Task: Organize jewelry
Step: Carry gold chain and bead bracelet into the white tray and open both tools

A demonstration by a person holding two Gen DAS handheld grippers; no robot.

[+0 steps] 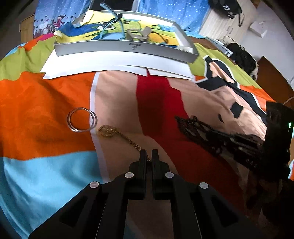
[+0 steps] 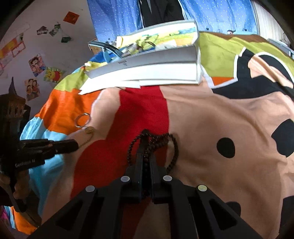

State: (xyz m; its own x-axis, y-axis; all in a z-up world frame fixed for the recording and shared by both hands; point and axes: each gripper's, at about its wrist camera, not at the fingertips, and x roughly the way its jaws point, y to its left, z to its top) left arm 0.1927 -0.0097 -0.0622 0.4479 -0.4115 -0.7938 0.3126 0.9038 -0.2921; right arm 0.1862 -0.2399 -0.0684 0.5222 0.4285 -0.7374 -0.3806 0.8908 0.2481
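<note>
On cartoon-print bedspread: left gripper clamping gold chain, pendant end lying beside clear bangles; right gripper pinching dark bead strand, loops trailing on fabric. Behind: white tray sitting on paper sheets.

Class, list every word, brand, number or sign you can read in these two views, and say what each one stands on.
"GenRobot AI": white print on the side of the left gripper, seen from the right wrist view; slightly blurred.
Dark mark on the front wall of the grey box: too small to read.
White print on the black bag: unreadable.
Stickers on the wall: pictures only, no legible words.
</note>
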